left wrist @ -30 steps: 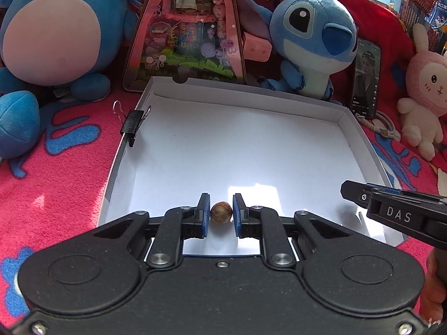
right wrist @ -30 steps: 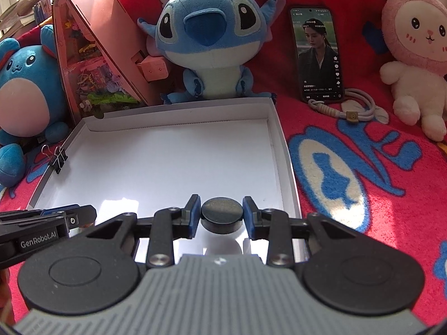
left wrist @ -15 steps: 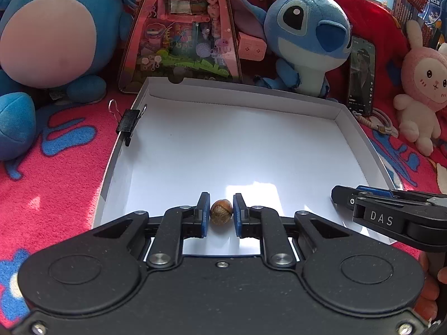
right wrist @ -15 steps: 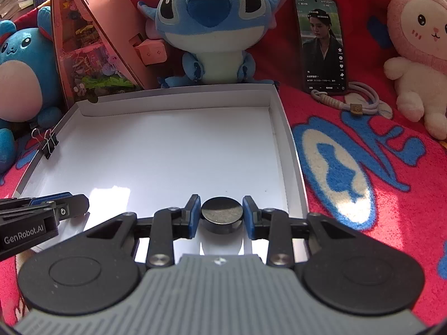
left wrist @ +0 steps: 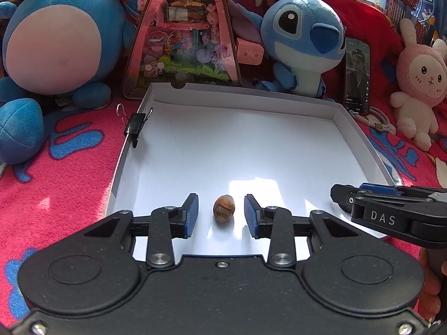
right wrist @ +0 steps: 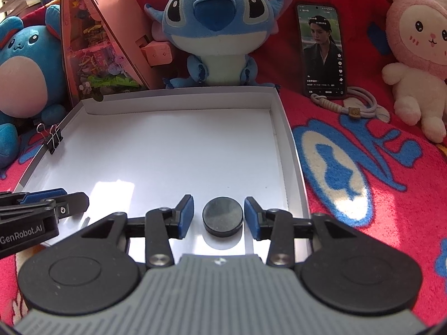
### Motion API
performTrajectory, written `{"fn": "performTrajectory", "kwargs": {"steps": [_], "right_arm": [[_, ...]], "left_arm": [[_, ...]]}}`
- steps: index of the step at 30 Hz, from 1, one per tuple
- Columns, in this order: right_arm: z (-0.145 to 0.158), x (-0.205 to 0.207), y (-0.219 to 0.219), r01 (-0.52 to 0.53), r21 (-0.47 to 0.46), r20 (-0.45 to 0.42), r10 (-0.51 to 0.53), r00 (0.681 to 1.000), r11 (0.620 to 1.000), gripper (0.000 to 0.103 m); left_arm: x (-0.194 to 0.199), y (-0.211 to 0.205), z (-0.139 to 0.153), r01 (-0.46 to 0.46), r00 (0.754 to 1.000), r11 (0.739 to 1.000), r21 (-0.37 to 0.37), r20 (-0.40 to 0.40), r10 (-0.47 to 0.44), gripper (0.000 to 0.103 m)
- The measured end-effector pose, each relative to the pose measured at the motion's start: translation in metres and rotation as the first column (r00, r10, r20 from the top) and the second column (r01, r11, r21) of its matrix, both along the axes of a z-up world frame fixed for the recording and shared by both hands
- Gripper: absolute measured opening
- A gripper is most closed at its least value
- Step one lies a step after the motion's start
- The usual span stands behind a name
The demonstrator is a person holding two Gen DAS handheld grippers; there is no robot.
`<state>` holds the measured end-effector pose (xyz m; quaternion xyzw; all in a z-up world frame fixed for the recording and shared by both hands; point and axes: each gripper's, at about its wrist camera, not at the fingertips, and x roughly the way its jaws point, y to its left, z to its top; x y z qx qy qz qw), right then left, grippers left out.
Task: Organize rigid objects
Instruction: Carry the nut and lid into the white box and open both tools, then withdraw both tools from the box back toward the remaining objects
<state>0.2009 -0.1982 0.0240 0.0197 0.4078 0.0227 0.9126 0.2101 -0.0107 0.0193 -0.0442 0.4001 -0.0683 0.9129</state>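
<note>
A shallow white box lies on a red blanket. A small brown nut rests on the box floor near its front edge, between the fingers of my left gripper, which is open and apart from the nut. In the right wrist view, a black round disc rests on the floor of the box near its front right corner, between the fingers of my right gripper, which is open and clear of the disc. Each gripper shows in the other's view: the right one, the left one.
A black binder clip grips the box's left wall. Behind the box stand a blue round plush, a pink triangular toy house, a Stitch plush and a phone. A pink rabbit plush sits at right.
Both grippers have opened. The left let go of the nut and the right let go of the black disc; both objects now rest on the box floor.
</note>
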Motion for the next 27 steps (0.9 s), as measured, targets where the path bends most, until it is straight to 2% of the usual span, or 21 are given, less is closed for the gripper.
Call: {"fn": "performTrajectory", "kwargs": {"steps": [2, 8, 14, 19, 27], "right_arm": [[0.003, -0.005, 0.000, -0.013, -0.009, 0.018, 0.014, 1.000, 1.000, 0.069], [0.013, -0.021, -0.004, -0.055, -0.007, 0.065, 0.055, 0.996, 0.998, 0.084], [0.023, -0.042, -0.009, -0.083, -0.014, 0.114, 0.084, 0.990, 0.996, 0.089], [0.030, -0.060, -0.014, -0.096, -0.008, 0.151, 0.096, 0.984, 0.995, 0.090], [0.037, -0.091, -0.022, -0.119, -0.008, 0.210, 0.118, 0.970, 0.993, 0.103]], "left_arm": [[-0.005, 0.002, 0.003, 0.002, 1.000, 1.000, 0.002, 0.016, -0.002, 0.046], [-0.023, 0.009, 0.014, 0.013, 0.998, 1.000, -0.009, 0.058, -0.013, 0.062], [-0.043, 0.012, 0.025, 0.034, 0.993, 0.999, 0.007, 0.112, -0.035, 0.077], [-0.065, 0.011, 0.032, 0.061, 0.987, 0.998, 0.025, 0.150, -0.064, 0.082], [-0.095, 0.009, 0.036, 0.102, 0.980, 0.995, 0.021, 0.170, -0.104, 0.084]]}}
